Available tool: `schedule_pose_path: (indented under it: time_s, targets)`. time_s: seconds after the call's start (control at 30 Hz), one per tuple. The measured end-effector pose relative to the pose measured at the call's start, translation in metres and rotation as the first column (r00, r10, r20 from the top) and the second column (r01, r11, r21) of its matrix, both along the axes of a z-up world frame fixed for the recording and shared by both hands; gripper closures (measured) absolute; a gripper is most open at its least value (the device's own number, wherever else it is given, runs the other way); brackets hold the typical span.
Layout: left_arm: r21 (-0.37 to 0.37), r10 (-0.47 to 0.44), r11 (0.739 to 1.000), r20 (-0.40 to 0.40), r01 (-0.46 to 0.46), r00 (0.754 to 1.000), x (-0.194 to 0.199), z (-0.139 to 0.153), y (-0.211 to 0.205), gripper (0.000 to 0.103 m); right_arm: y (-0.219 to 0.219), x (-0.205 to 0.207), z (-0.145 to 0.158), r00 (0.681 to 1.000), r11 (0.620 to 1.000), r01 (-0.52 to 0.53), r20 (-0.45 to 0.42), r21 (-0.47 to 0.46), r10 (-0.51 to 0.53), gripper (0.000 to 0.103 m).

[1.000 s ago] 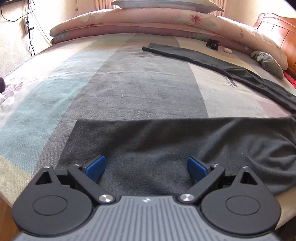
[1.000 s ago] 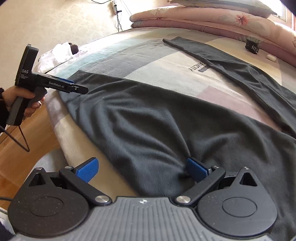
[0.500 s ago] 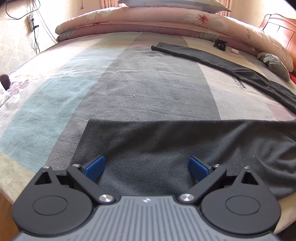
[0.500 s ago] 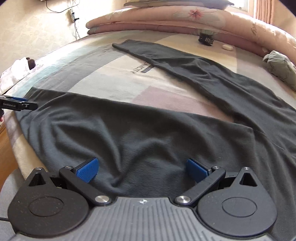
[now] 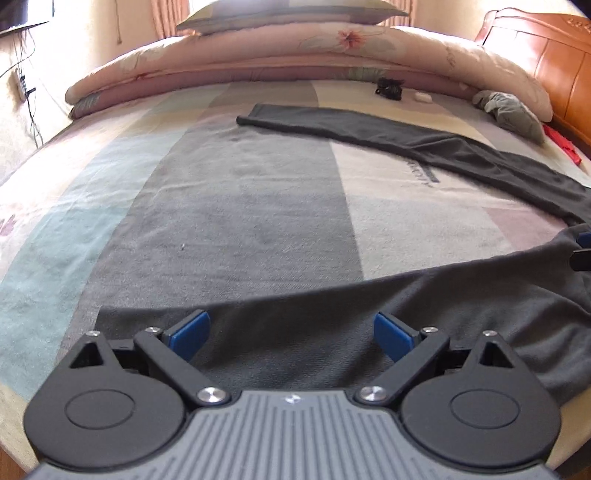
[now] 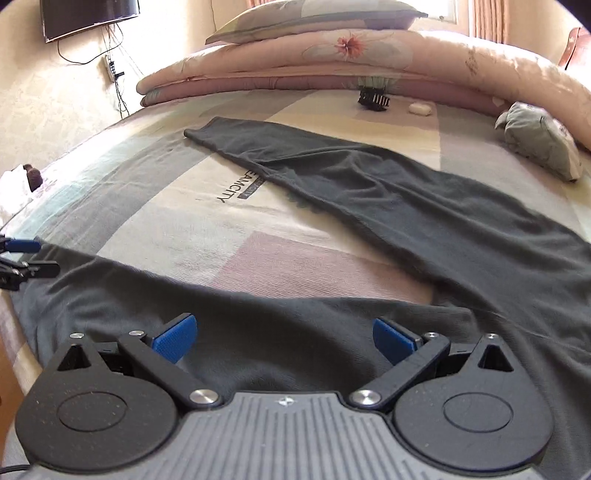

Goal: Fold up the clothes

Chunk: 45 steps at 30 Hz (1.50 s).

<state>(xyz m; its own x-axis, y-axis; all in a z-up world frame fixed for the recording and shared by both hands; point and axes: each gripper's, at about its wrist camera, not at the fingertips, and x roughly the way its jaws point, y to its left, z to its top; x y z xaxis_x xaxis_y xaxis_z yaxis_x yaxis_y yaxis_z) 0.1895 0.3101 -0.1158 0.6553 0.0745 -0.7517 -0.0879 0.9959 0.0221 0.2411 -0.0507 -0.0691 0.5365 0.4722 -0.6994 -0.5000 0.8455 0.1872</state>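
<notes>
Dark grey trousers [image 6: 424, 221] lie spread on the striped bed, one leg running to the far side [image 5: 369, 129], the other along the near edge [image 5: 332, 317]. My left gripper [image 5: 291, 332] is open, low over the near leg close to its hem end. My right gripper [image 6: 282, 338] is open, low over the same leg further toward the crotch. Each gripper's tips show in the other's view: the right gripper at the right edge of the left wrist view [image 5: 583, 251], the left gripper at the left edge of the right wrist view [image 6: 22, 258].
A rolled floral quilt [image 5: 295, 48] and pillow [image 6: 314, 14] lie along the far side. A black hair clip [image 6: 373, 98], a small white object [image 6: 419, 108] and a bunched grey-green cloth [image 6: 539, 140] lie near it. A wooden headboard [image 5: 546, 62] stands at right.
Both grippers have moved forward over the near trouser leg and the views have swung toward the far side of the bed. Both stay open.
</notes>
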Motion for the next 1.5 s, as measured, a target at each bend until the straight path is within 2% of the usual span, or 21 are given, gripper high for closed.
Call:
schedule_pose_path:
  time_s: [0.03, 0.13, 0.27, 0.37, 0.53, 0.6, 0.67, 0.73, 0.8, 0.83, 0.93, 1.03, 1.17, 1.37, 1.5]
  targets:
    - [-0.017, 0.031, 0.999, -0.017, -0.031, 0.999, -0.001, -0.006, 0.007, 0.007, 0.008, 0.005, -0.003, 0.999, 0.999, -0.004, -0.040, 0.032, 0.006, 0.000]
    - [-0.028, 0.045, 0.999, -0.001, -0.045, 0.999, -0.011, -0.006, 0.019, 0.006, 0.038, 0.002, -0.013, 0.998, 0.997, -0.036, -0.057, 0.065, 0.040, 0.000]
    - [-0.006, 0.069, 0.998, -0.014, -0.069, 0.997, -0.019, 0.001, 0.030, 0.007, 0.076, 0.000, -0.017, 0.996, 0.996, -0.089, 0.006, 0.026, 0.089, 0.000]
    - [-0.032, 0.051, 0.998, 0.020, -0.050, 0.998, -0.018, 0.008, 0.034, 0.007, 0.082, 0.002, -0.011, 0.995, 0.995, -0.100, 0.014, 0.000, 0.100, 0.000]
    - [-0.043, 0.053, 0.998, 0.008, -0.052, 0.999, -0.008, -0.002, 0.033, 0.007, 0.061, -0.013, 0.007, 0.994, 0.992, -0.105, -0.005, 0.072, 0.106, 0.000]
    - [-0.045, 0.055, 0.998, 0.000, -0.055, 0.999, -0.005, -0.005, 0.033, 0.007, 0.065, -0.012, 0.004, 0.993, 0.989, -0.107, -0.038, 0.102, 0.111, 0.000]
    - [-0.046, 0.057, 0.997, -0.004, -0.057, 0.998, -0.004, -0.004, 0.033, 0.007, 0.079, -0.007, -0.005, 0.991, 0.989, -0.118, -0.055, 0.085, 0.123, 0.000]
    - [-0.051, 0.063, 0.997, -0.008, -0.063, 0.998, -0.006, -0.002, 0.035, 0.007, 0.095, -0.003, -0.013, 0.992, 0.992, -0.122, -0.017, 0.045, 0.122, 0.000]
    - [-0.049, 0.065, 0.997, 0.013, -0.065, 0.998, -0.013, 0.004, 0.036, 0.007, 0.107, 0.000, -0.015, 0.992, 0.992, -0.128, 0.018, 0.004, 0.127, 0.000]
    - [-0.050, 0.059, 0.997, 0.033, -0.058, 0.998, -0.016, 0.008, 0.037, 0.007, 0.109, 0.001, -0.012, 0.992, 0.992, -0.126, 0.004, -0.006, 0.126, 0.000]
    - [-0.058, 0.045, 0.997, 0.059, -0.041, 0.997, -0.021, 0.009, 0.042, 0.007, 0.095, -0.004, 0.003, 0.987, 0.986, -0.156, -0.016, 0.050, 0.157, 0.000]
    - [-0.030, 0.104, 0.994, 0.002, -0.104, 0.995, -0.013, -0.005, 0.052, 0.007, 0.073, -0.019, 0.016, 0.990, 0.990, -0.140, 0.017, 0.001, 0.140, 0.000]
    - [-0.052, 0.128, 0.991, 0.018, -0.127, 0.992, -0.009, -0.002, 0.057, 0.007, 0.033, -0.032, 0.021, 0.997, 0.995, -0.082, 0.000, -0.059, 0.082, 0.000]
    - [-0.035, 0.084, 0.996, 0.019, -0.083, 0.996, 0.000, 0.008, 0.041, 0.007, -0.021, -0.057, 0.008, 0.999, 0.984, 0.047, 0.022, -0.173, -0.044, 0.000]
    - [-0.024, 0.054, 0.998, 0.020, -0.054, 0.998, 0.006, 0.015, 0.030, 0.006, -0.040, -0.062, -0.005, 0.996, 0.976, 0.077, -0.039, -0.206, -0.086, 0.000]
